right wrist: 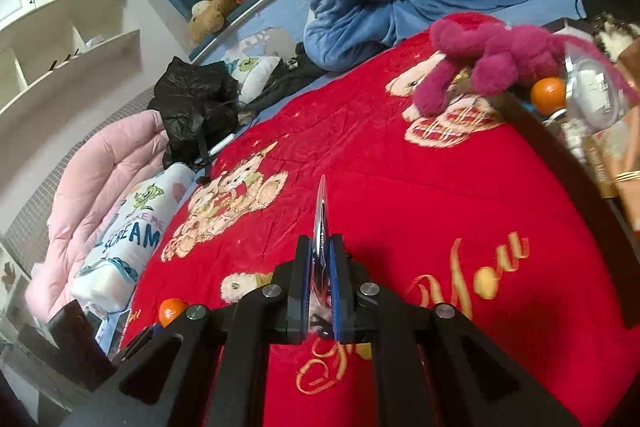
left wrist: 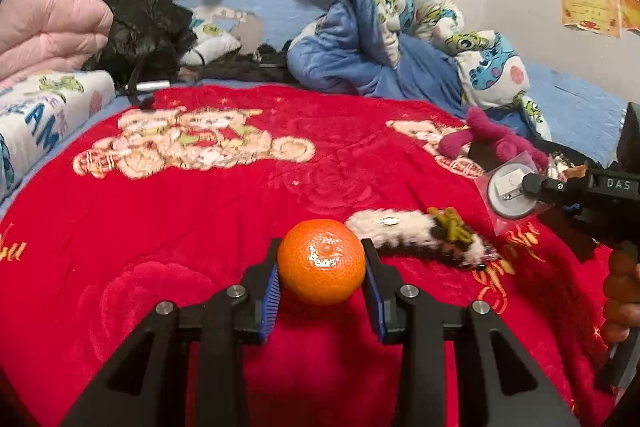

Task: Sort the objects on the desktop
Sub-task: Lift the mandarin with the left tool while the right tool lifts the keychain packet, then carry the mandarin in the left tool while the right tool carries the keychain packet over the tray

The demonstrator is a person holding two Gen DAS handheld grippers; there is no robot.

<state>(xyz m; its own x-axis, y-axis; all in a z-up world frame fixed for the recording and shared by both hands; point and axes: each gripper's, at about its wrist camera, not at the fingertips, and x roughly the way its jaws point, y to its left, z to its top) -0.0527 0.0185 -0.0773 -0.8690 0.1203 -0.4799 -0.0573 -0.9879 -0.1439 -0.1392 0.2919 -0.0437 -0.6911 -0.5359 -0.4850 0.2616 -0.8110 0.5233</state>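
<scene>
Your left gripper (left wrist: 322, 263) is clamped on the orange (left wrist: 321, 261): both blue ribbed pads (left wrist: 273, 291) press its sides, fingers spread just the fruit's width. The orange is round, glossy, with a pebbled skin, stem dimple facing the camera, held above the red blanket (left wrist: 192, 227).

Your right gripper (right wrist: 320, 267) is pinched nearly flat on a thin clear plastic bag (right wrist: 321, 211). From its own camera the bag is edge-on, sticking up past the fingertips. From the left camera you see it face-on (left wrist: 510, 193): a transparent sleeve around a grey disc with a white square part inside.

The blanket is plush fleece with teddy-bear prints and gold script. A fuzzy white-and-black clip (left wrist: 420, 235) with a green bow lies on it just right of the orange, not touching. A magenta plush toy (right wrist: 492, 55) sprawls at the blanket's far right. A second orange (right wrist: 548, 95) sits just beside that toy, near a clear round container (right wrist: 592, 95).
</scene>
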